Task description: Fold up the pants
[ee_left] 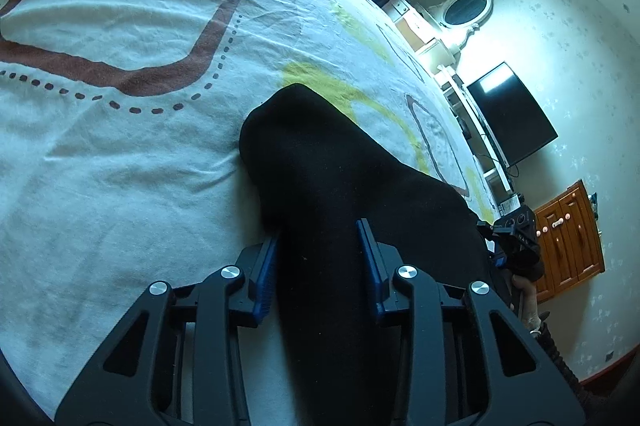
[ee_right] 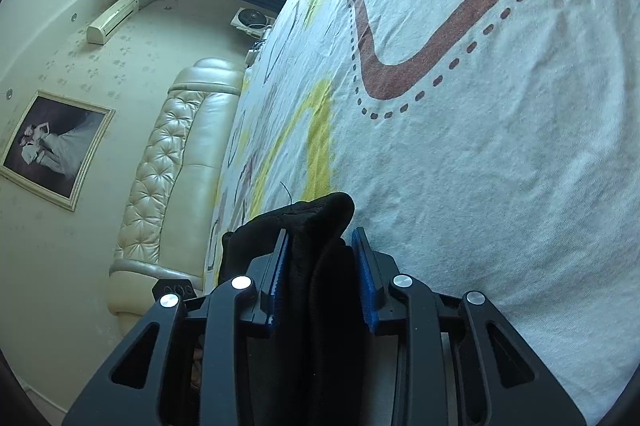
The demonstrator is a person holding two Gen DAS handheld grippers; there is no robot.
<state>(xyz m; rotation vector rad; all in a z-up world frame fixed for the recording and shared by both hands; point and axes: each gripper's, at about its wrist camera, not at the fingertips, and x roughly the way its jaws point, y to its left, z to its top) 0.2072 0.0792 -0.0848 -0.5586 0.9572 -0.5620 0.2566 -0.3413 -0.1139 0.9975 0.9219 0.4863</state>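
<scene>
The black pants (ee_left: 320, 161) lie on a white bedsheet (ee_left: 120, 153) with brown and yellow shapes. My left gripper (ee_left: 320, 230) has its blue-padded jaws on either side of a thick fold of the pants, closed on the cloth. My right gripper (ee_right: 320, 238) is closed on a bunched edge of the same black pants (ee_right: 320, 214), which sticks out past the fingertips. The right gripper also shows at the right edge of the left wrist view (ee_left: 512, 230), holding the far side of the cloth.
The bed fills most of both views. A cream padded headboard (ee_right: 168, 161) is at the left of the right wrist view. A black TV (ee_left: 508, 113) and a wooden cabinet (ee_left: 568, 242) stand against the wall beyond the bed's edge.
</scene>
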